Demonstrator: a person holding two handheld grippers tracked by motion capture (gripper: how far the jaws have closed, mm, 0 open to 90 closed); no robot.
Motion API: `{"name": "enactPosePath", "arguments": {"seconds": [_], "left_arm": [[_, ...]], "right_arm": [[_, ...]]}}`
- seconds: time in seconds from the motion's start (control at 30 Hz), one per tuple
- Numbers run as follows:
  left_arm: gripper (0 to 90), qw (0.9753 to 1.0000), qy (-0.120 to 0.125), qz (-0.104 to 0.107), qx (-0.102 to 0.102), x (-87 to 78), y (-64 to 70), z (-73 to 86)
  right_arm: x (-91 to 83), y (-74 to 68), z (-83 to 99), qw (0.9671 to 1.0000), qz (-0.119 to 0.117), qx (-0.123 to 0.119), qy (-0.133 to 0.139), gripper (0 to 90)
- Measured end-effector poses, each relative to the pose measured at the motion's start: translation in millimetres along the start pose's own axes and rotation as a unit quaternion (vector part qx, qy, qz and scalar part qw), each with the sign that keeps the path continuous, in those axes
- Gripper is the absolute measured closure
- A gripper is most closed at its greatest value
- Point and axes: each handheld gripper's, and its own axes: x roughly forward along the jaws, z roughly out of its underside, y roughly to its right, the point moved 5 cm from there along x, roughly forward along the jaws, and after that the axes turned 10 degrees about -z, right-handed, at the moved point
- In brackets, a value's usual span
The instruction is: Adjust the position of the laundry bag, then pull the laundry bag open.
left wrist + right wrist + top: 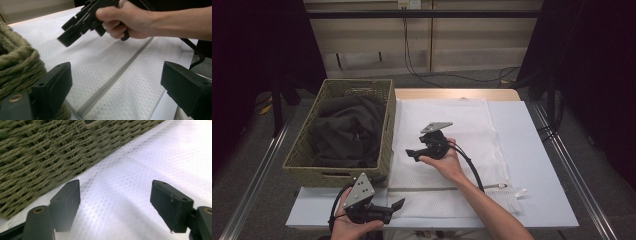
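At the near edge of the worktop the left tool is held low, its jaws spread wide and empty, aimed across the mesh bag. The bag lies flat over the middle of the worktop, just right of the basket, with its grey zip running along the near end.

The bag is judged to be light, thin and limp: no shape would be kept when it is lifted, and a pinch in the middle would likely gather only the top layer or slip on the fine weave. A hold beside the zip, where the fabric is doubled and stiffened, or at a corner, is judged the surest.

Farther in, the right tool is carried above the bag, released, nothing between its jaws, pointing toward the basket. In the basket a dark garment is heaped, soft and bulky; it is expected to drape and drag, so a deep bite on a fold is advised.

From the left gripper view the zip is seen running diagonally away, with the right tool hanging clear of the mesh, a gap that is hard to judge from the high view. In the right gripper view the basket's woven wall is seen close, touching the bag. The garment and the whole layout are given by the high view.
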Motion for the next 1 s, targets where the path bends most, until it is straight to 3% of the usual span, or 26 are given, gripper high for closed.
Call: {"name": "enactPosePath", "arguments": {"seconds": [0.03, 0.23, 0.27, 0.33, 0.5, 0.6, 0.67, 0.87, 0.97, 1.0], "left_arm": [[10.2, 1.0000, 0.000, 0.000, 0.000, 0.0, 0.0, 0.0], [10.2, 1.0000, -0.004, -0.004, 0.002, 0.7, 0.7, 0.3], [10.2, 1.0000, 0.003, 0.001, -0.007, 1.3, 1.3, -0.1], [10.1, 1.0000, -0.002, -0.007, 0.001, 0.4, -0.1, -0.5], [10.1, 0.9999, -0.001, -0.004, 0.010, 1.7, 3.6, -2.2], [10.0, 0.9999, -0.006, -0.003, 0.010, 1.7, 2.6, -0.3], [9.9, 1.0000, 0.002, 0.006, 0.000, 1.3, 3.2, -0.6], [9.9, 0.9999, -0.005, -0.003, 0.009, 1.9, -0.5, 0.2], [9.9, 1.0000, 0.002, -0.002, 0.001, 1.9, 1.4, -0.5], [9.9, 1.0000, 0.001, 0.000, 0.004, 1.4, 1.9, -0.3]], "right_arm": [[0.0, 0.0, 0.0, 1.0000, 0.000, 0.000, 0.000, 24.4], [-38.2, 0.5, 7.0, 0.9998, 0.012, -0.006, 0.017, 25.6], [-38.2, 0.5, 7.0, 0.9998, 0.012, -0.006, 0.017, 25.6], [-52.8, 1.7, 10.7, 0.9996, 0.015, -0.012, 0.020, 31.3], [-70.6, 2.7, 15.6, 0.9996, 0.011, -0.011, 0.025, 32.6], [-87.2, 2.8, 20.1, 0.9989, 0.024, -0.010, 0.039, 33.6], [-93.9, 3.1, 23.9, 0.9986, 0.036, -0.013, 0.035, 33.5], [-113.7, 4.0, 25.7, 0.9989, 0.037, -0.012, 0.025, 35.8], [-138.6, 2.8, 31.7, 0.9980, 0.043, 0.009, 0.046, 32.5], [-138.6, 2.8, 31.7, 0.9980, 0.043, 0.009, 0.046, 32.5]]}}
